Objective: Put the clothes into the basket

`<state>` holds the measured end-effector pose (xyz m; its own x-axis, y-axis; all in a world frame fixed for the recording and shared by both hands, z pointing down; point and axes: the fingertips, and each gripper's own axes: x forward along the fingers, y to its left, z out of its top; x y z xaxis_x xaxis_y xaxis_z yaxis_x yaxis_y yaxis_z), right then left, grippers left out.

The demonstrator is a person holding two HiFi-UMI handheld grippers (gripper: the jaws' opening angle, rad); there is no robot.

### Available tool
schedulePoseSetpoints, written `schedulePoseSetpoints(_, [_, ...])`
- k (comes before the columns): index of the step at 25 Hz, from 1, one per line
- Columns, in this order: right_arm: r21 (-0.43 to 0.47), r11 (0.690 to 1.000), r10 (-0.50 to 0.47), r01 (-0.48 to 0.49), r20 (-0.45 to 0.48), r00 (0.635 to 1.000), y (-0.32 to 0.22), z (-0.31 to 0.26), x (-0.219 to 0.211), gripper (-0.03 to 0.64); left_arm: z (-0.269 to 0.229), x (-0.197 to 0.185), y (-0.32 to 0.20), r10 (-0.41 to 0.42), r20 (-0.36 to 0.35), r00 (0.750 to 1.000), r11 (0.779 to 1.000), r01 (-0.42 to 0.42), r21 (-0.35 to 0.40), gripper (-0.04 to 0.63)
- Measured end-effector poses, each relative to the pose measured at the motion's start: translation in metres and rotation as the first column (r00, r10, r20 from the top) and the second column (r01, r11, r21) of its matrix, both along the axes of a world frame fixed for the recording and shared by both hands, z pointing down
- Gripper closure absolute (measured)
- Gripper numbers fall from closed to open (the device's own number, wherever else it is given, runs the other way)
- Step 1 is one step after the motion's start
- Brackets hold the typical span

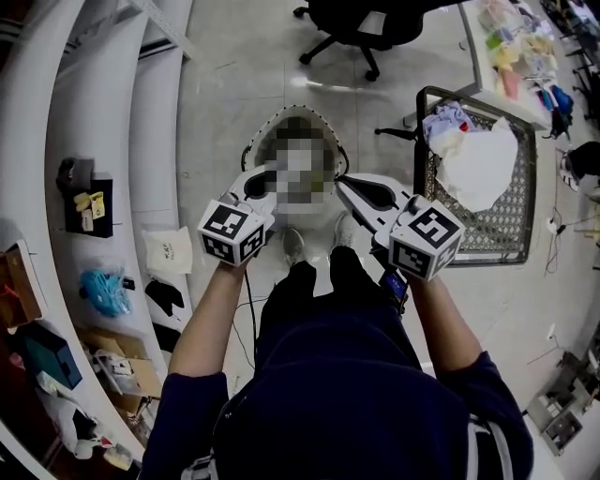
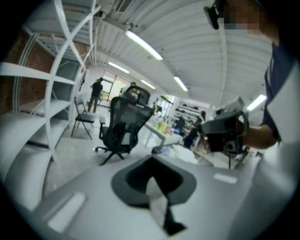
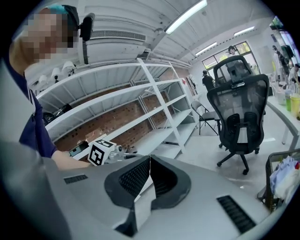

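The dark wire basket stands on the floor at the right in the head view. A white garment and a pale blue one lie in it. Both grippers are raised close in front of me, left of the basket and well above the floor. My left gripper has its jaws together with nothing between them. My right gripper also has its jaws pressed tip to tip and holds nothing. The right gripper view catches the basket with clothes at its right edge.
White shelving curves along the left, with a white bag, a blue bundle and boxes. A black office chair stands ahead. A cluttered table is beyond the basket. People stand far off.
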<state>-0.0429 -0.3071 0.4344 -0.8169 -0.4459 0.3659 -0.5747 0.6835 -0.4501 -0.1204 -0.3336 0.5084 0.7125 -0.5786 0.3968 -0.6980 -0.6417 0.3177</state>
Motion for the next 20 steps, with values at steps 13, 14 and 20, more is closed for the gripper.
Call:
schedulePoseSetpoints(13, [0.131, 0.991, 0.023, -0.024, 0.008, 1.000, 0.022, -0.047, -0.006, 0.609, -0.101, -0.002, 0.042, 0.069, -0.018, 0.997, 0.986, -0.065, 0.156, 0.592])
schedulePoseSetpoints(14, [0.131, 0.991, 0.031, -0.032, 0.007, 0.999, 0.022, -0.050, -0.007, 0.609, -0.104, -0.004, 0.043, 0.071, -0.010, 0.997, 0.984, -0.069, 0.162, 0.592])
schedulePoseSetpoints(20, [0.148, 0.989, 0.020, -0.021, 0.011, 1.000, 0.023, -0.055, -0.013, 0.609, -0.110, -0.012, 0.043, 0.068, 0.007, 0.998, 0.981, -0.068, 0.181, 0.592])
